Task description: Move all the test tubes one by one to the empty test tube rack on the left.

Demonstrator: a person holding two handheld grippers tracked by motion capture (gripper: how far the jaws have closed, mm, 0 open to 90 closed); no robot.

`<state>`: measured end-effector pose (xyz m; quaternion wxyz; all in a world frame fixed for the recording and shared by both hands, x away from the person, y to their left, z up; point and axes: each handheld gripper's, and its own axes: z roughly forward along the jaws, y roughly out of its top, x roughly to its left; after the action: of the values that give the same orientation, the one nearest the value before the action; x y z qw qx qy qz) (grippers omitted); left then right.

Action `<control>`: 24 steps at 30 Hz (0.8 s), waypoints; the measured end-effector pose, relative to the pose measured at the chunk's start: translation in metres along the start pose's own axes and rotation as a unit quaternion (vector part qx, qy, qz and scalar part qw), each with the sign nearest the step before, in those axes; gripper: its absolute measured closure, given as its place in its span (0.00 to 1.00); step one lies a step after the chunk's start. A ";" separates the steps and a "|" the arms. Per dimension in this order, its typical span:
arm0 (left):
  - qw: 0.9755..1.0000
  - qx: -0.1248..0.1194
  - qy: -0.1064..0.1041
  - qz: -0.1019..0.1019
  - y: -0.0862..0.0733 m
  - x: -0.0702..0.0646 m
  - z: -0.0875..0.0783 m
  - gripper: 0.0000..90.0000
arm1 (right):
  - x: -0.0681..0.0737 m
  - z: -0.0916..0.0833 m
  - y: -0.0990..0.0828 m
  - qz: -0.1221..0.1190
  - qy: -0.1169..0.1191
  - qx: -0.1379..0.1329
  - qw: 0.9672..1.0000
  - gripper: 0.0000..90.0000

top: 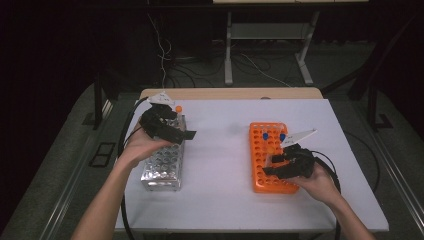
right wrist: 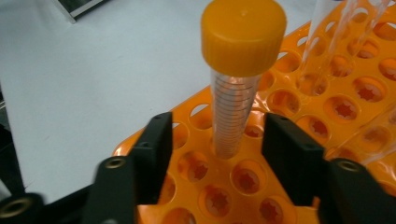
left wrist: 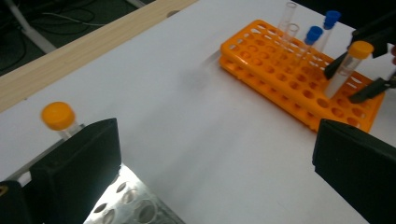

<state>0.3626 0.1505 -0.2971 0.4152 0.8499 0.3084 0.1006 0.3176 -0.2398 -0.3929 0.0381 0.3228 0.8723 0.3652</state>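
Observation:
An orange-capped clear tube [right wrist: 236,93] stands in a hole of the orange rack [right wrist: 345,109]. My right gripper [right wrist: 219,135] has a jaw on each side of it, with a small gap on both sides, so it is open. In the high view this tube [top: 270,149] sits mid-rack in front of my right gripper [top: 270,165]. My left gripper [left wrist: 215,154] is wide open with nothing between its jaws. It hovers [top: 181,127] over the far end of the clear rack [top: 161,167]. A second orange-capped tube [left wrist: 58,116] stands in that rack's far end.
Two blue-capped tubes [left wrist: 314,35] and two uncapped clear ones [left wrist: 287,18] stand at the orange rack's far end [top: 267,131]. The white table [top: 220,165] has bare room between the racks. A wooden strip [top: 230,93] runs along its far edge.

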 end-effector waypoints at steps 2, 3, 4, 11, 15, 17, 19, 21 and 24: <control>1.000 0.000 -0.006 0.004 -0.002 -0.005 0.003 0.00 | 0.000 0.001 0.000 0.004 -0.007 -0.003 1.000 0.59; 1.000 0.001 -0.009 0.007 -0.002 -0.008 0.004 0.00 | 0.000 0.002 0.000 0.002 -0.011 -0.003 1.000 0.61; 1.000 0.003 -0.011 0.009 -0.002 -0.010 0.005 0.00 | 0.000 0.003 0.000 0.000 -0.017 -0.005 1.000 0.66; 0.999 0.010 -0.030 0.021 -0.002 -0.021 0.013 0.00 | 0.002 0.005 0.001 -0.011 -0.027 -0.008 1.000 0.81; 0.999 0.015 -0.037 0.027 -0.001 -0.026 0.017 0.00 | 0.004 0.004 0.002 -0.019 -0.030 -0.011 0.999 0.82; 0.998 0.018 -0.041 0.033 0.000 -0.029 0.018 0.00 | 0.005 0.001 0.004 -0.022 -0.029 -0.015 0.999 0.82; 0.998 0.018 -0.044 0.035 0.001 -0.032 0.020 0.00 | 0.006 -0.003 0.008 -0.026 -0.031 -0.018 0.999 0.82; 0.998 0.020 -0.048 0.039 0.002 -0.034 0.021 0.00 | 0.007 -0.007 0.013 -0.028 -0.032 -0.021 0.999 0.82; 0.997 0.023 -0.053 0.048 0.005 -0.038 0.022 0.00 | 0.008 -0.015 0.020 -0.035 -0.033 -0.029 0.998 0.82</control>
<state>0.3442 0.1109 -0.3038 0.4055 0.8773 0.2475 0.0684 0.3173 -0.2333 -0.3676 0.0885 0.3029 0.8702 0.3783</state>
